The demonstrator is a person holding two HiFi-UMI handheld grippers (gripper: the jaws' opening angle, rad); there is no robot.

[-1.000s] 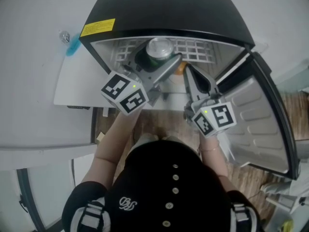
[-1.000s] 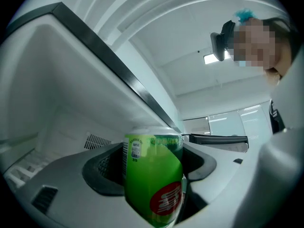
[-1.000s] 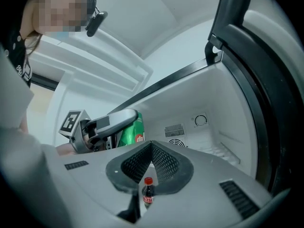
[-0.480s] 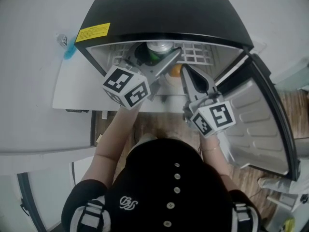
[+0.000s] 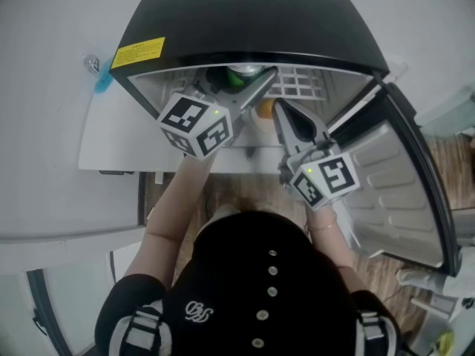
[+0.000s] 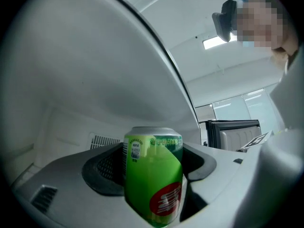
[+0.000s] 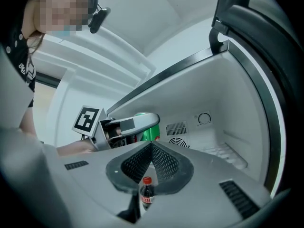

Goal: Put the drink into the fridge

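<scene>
The drink is a green can [image 6: 154, 184] with a red round mark. It stands upright between the jaws of my left gripper [image 6: 152, 163], which is shut on it. In the head view the left gripper [image 5: 249, 78] reaches into the open black mini fridge [image 5: 245, 21], and only a sliver of the can [image 5: 239, 71] shows under the fridge's top. From the right gripper view the can [image 7: 145, 133] is at the fridge's left side, in front of the back wall. My right gripper [image 7: 152, 145] is shut with nothing in it, at the fridge mouth [image 5: 280, 108].
The fridge door [image 5: 404, 191] stands open to the right. A small cola bottle [image 7: 147, 194] shows low down past the right jaws. An orange-topped item [image 5: 263, 110] sits inside. A vent and a dial [image 7: 204, 118] are on the back wall. White wire shelf [image 5: 304, 80].
My left gripper has carried the can deeper into the fridge, so the fridge's top now hides most of it in the head view. The right gripper has crept slightly forward.
</scene>
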